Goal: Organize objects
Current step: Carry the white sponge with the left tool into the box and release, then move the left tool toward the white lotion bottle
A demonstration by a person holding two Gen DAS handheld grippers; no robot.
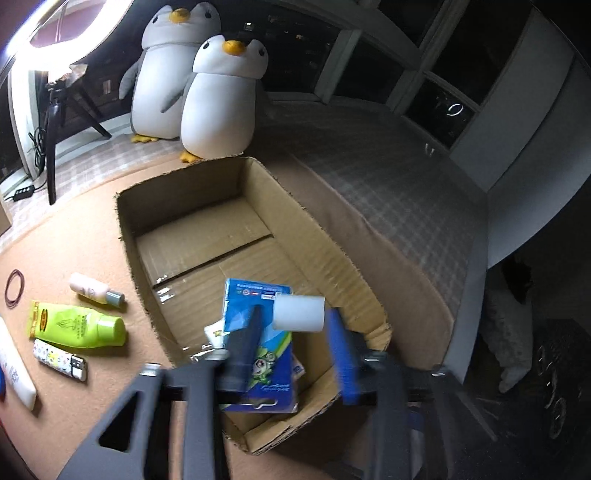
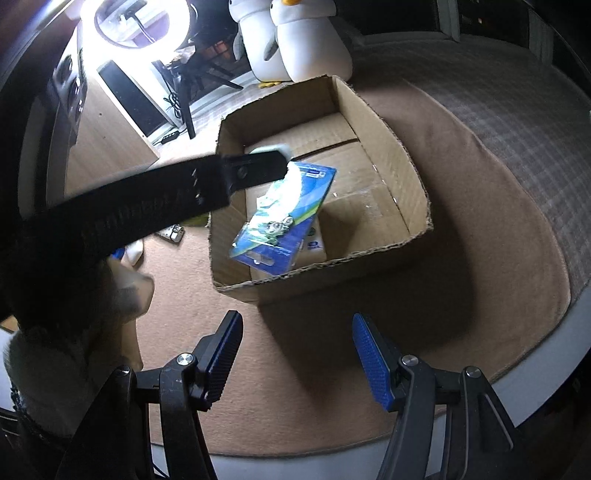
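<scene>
While over box (image 1: 207, 229), white cylinder (image 1: 299, 313) sits btwn left hand-held gripper (image 1: 291, 332) fingers.

There are two plush penguins (image 1: 221, 99) and (image 1: 166, 74), standing side by side, one cardboard box (image 1: 314, 229), one blue carded package (image 1: 258, 332) and one white cylinder (image 1: 299, 313). Beside the box lie one small pale bottle (image 1: 94, 288), one green tube (image 1: 79, 325), one patterned lighter (image 1: 61, 359), one white tube (image 1: 14, 373) only partly in view and one dark rubber band (image 1: 14, 288). There is one ring light (image 2: 140, 22) and one tripod (image 1: 55, 122)
</scene>
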